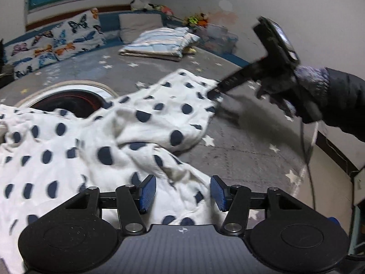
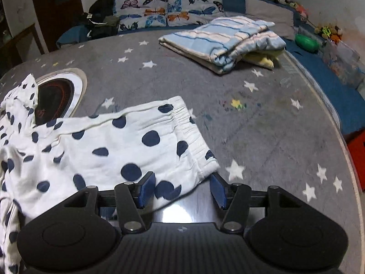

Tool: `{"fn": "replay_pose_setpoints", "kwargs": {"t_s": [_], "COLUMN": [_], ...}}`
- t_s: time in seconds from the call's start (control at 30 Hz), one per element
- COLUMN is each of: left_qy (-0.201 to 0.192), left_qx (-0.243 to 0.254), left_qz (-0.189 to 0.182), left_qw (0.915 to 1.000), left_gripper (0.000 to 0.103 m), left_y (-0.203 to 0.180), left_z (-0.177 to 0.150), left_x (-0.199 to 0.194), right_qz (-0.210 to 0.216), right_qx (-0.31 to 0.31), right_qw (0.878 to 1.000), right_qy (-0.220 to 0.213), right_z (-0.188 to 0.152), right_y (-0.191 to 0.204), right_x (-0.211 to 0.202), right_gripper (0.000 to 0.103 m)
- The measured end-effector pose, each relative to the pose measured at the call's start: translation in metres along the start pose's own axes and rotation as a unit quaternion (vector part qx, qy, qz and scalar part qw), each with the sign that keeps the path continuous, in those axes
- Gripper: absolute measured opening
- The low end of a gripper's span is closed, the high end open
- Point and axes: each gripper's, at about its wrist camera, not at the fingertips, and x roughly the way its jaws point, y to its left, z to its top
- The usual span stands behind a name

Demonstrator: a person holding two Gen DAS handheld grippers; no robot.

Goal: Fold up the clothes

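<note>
A white garment with dark blue dots [image 1: 114,137] lies crumpled on the grey star-print cover [image 1: 239,157]. My left gripper [image 1: 183,191] hovers over its near part, open, with cloth below the gap and the blue pads [image 1: 148,191] apart. In the left wrist view my right gripper [image 1: 213,94], held by a gloved hand [image 1: 280,84], reaches the garment's far edge. The right wrist view shows the elastic waistband [image 2: 191,137] of the garment [image 2: 114,150]. Its corner lies between the spread pads of my right gripper [image 2: 182,190], which is open.
A folded blue-striped blanket [image 2: 223,43] and butterfly pillows [image 2: 168,6] lie at the back of the cover [image 2: 262,125]. A dark round object with a white rim [image 2: 57,96] sits half under the garment. A green object [image 2: 306,42] and a toy box [image 2: 342,64] are at the right.
</note>
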Motion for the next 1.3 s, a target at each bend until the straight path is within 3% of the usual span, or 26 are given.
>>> {"fn": "replay_pose_setpoints", "kwargs": {"t_s": [0.07,0.27,0.37,0.53,0.8,0.93,1.13,1.3], "left_qy": [0.006,0.027,0.032,0.035,0.042,0.044,0.037,0.017], "left_qx": [0.0,0.015,0.022,0.018,0.043,0.053,0.063,0.065], "left_qz": [-0.015,-0.052,-0.065,-0.089,-0.17,-0.184,-0.173,-0.149], "left_qw": [0.9999,0.9982,0.9971,0.9953,0.9835,0.9805,0.9822,0.9866], "left_gripper": [0.053,0.038,0.037,0.037,0.037,0.038,0.04,0.047], "left_y": [-0.002,-0.008,-0.009,-0.004,-0.005,-0.006,-0.007,-0.009], "left_z": [-0.001,-0.006,-0.009,-0.008,-0.012,-0.013,-0.015,-0.016], "left_x": [0.004,0.014,0.018,0.019,0.024,0.023,0.017,0.005], "right_qz": [0.0,-0.008,-0.018,-0.036,-0.076,-0.089,-0.062,0.006], "right_qx": [0.0,-0.024,-0.043,-0.064,-0.094,-0.102,-0.122,-0.124], "right_qw": [1.0,0.999,0.998,0.997,0.992,0.99,0.989,0.99], "right_qy": [-0.006,-0.024,-0.034,-0.039,-0.046,-0.043,-0.063,-0.059], "right_z": [0.006,0.035,0.059,0.098,0.156,0.176,0.174,0.151], "right_y": [0.002,0.019,0.032,0.047,0.055,0.052,0.052,0.067], "right_x": [0.004,0.026,0.044,0.077,0.124,0.133,0.097,0.066], "right_gripper": [0.04,0.014,0.01,0.01,0.013,0.025,0.035,0.041]}}
